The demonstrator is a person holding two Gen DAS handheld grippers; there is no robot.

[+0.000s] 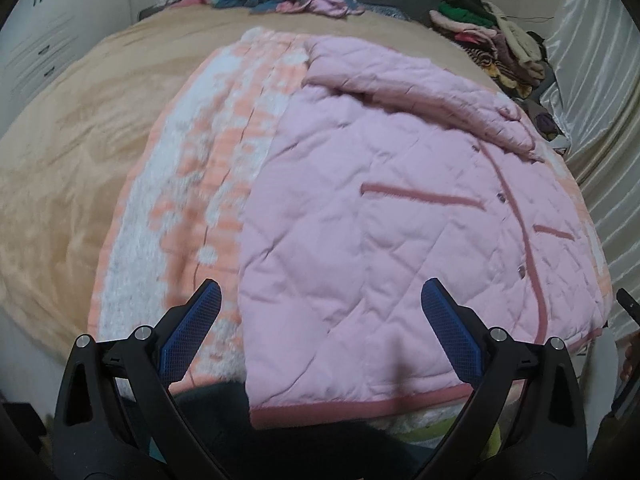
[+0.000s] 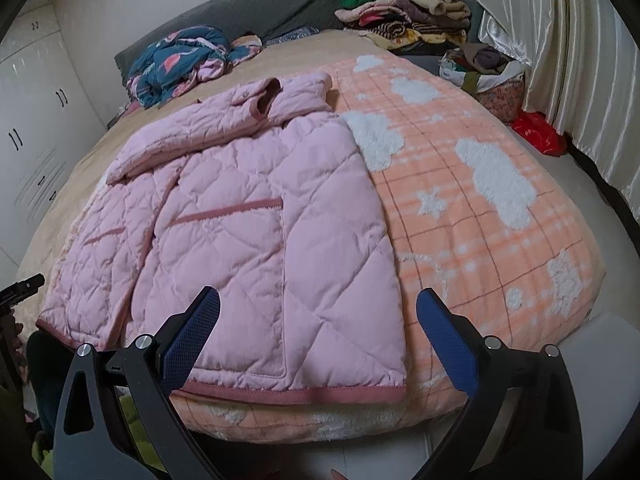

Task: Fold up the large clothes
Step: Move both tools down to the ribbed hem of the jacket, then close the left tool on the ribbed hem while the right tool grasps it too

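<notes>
Nearest to us, the left gripper (image 1: 320,300) has its blue-padded fingers spread wide above the hem of the pink quilted jacket (image 1: 384,216), holding nothing. Our right gripper (image 2: 318,308) is likewise spread wide and empty, poised over the same hem from the other side.

We see the jacket lying flat, front up, at the near edge of the bed, its dark pink bound hem (image 2: 292,394) along that edge and its collar (image 2: 264,96) pointing toward the head of the bed. One sleeve is folded across the chest. It rests on a peach checked fleece blanket with white clouds (image 2: 480,184), which covers the near part of a tan bedspread (image 1: 80,140).

At the far edge of the bed we see a crumpled teal and pink patterned cloth (image 2: 180,60), a grey pillow (image 2: 260,8) and a stack of folded clothes (image 2: 404,16). White satin curtains (image 2: 568,40) hang beside the bed.
</notes>
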